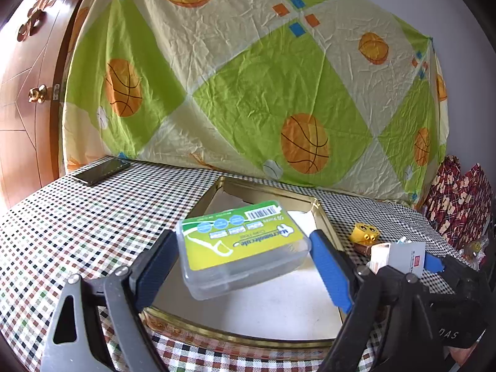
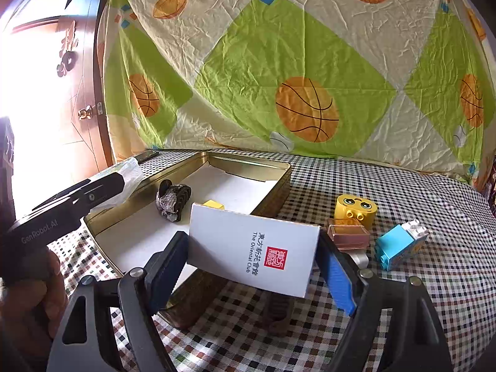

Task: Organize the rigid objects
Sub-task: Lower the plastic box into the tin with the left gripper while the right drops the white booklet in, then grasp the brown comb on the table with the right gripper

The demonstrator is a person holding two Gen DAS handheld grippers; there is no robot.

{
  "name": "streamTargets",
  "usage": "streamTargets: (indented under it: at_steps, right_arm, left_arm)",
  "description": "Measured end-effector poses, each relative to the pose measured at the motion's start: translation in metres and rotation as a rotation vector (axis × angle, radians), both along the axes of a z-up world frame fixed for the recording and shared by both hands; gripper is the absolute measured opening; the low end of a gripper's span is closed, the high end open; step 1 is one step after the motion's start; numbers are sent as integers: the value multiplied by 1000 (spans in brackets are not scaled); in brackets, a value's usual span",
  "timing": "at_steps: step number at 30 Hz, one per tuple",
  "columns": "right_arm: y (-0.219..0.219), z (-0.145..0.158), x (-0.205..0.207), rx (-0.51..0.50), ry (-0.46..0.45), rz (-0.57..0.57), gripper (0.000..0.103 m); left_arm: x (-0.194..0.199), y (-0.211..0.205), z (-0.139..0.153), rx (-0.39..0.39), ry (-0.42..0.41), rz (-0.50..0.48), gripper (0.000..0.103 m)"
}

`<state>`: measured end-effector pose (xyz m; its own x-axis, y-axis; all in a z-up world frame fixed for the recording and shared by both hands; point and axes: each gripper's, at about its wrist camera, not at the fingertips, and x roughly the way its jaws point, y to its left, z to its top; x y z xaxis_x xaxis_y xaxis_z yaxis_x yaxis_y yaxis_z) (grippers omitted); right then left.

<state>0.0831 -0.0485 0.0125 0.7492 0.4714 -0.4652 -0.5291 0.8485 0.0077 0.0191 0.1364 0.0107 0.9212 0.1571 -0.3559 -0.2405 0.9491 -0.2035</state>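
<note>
Jaws of the left gripper (image 1: 245,260) hold one clear plastic floss-pick box with a green and yellow label (image 1: 241,245) between their pads, tilted, lifted above the open gold-rimmed rectangular tin (image 1: 322,217). Jaws of the right gripper (image 2: 254,257) clamp one white rectangular card box with a red seal and dark lettering (image 2: 252,252), tilted, raised over the near right corner of the same tin.

Inside the tin, on its white floor, lie one dark crumpled lump with a ridged roller part (image 2: 172,200) and one small yellow block (image 2: 214,204), largely hidden behind the card box. Right of the tin, on the checked-cloth surface (image 2: 418,279), sit one yellow toy brick with a cartoon face (image 2: 355,209), one small clear brownish box (image 2: 348,234) touching it, and one light blue and white toy brick (image 2: 400,243) just beside. One dark phone (image 1: 102,172) lies at the far left of the surface.
</note>
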Motion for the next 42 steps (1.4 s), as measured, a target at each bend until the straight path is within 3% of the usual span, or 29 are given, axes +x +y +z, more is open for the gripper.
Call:
streamTargets:
  at_steps: [12, 22, 26, 28, 30, 38, 42]
  right_arm:
    - [40, 11, 43, -49, 31, 45, 83]
    - [79, -7, 80, -114, 100, 89, 83]
    - [87, -13, 84, -130, 123, 110, 90]
    - [82, -11, 80, -127, 91, 94, 98]
    - [70, -8, 74, -102, 88, 83, 99]
    - [-19, -8, 44, -19, 112, -87, 99]
    - [-53, -16, 39, 12, 164, -168, 99]
  left_arm:
    - [29, 9, 1, 28, 114, -21, 87]
    - [51, 20, -2, 53, 194, -24, 88]
    - [52, 21, -3, 78, 206, 6, 92]
    - [49, 21, -3, 72, 196, 3, 99]
    - [43, 20, -1, 62, 175, 7, 102]
    - [17, -12, -2, 41, 108, -17, 103]
    - [17, -40, -4, 76, 106, -56, 103]
